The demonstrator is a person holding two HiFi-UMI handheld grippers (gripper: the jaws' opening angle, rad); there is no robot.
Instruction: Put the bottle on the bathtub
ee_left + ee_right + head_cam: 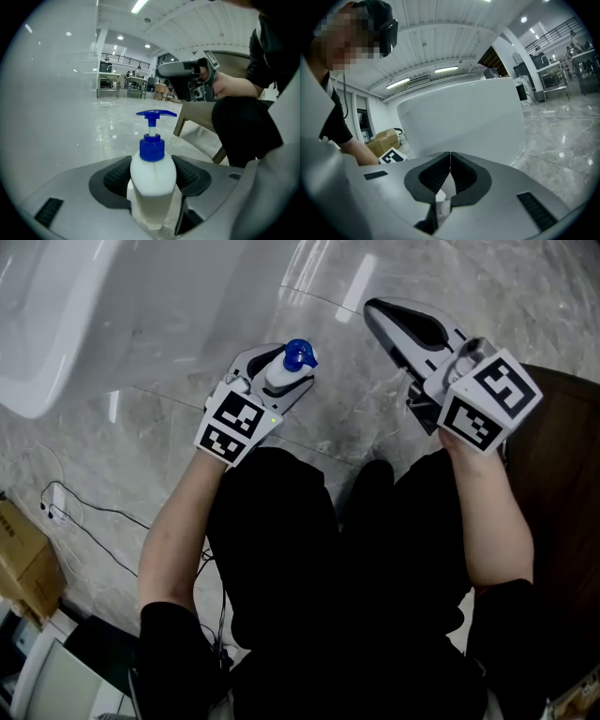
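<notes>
A white pump bottle (pixel 153 180) with a blue pump head (pixel 155 114) stands upright between the jaws of my left gripper (pixel 152 176), which is shut on its body. In the head view the same bottle (pixel 286 371) pokes out of the left gripper (pixel 281 381) above the marble floor, right of the white bathtub (pixel 103 306). My right gripper (pixel 377 310) is shut with its black pads (pixel 440 174) meeting and nothing between them; it points at the bathtub's white wall (pixel 464 117).
A seated person's dark legs (pixel 356 559) fill the lower head view. A brown wooden seat (pixel 562 512) is at the right. Cardboard boxes (pixel 23 554) and a cable (pixel 84 517) lie on the floor at the left. A glossy marble floor (pixel 347 418) spreads in front.
</notes>
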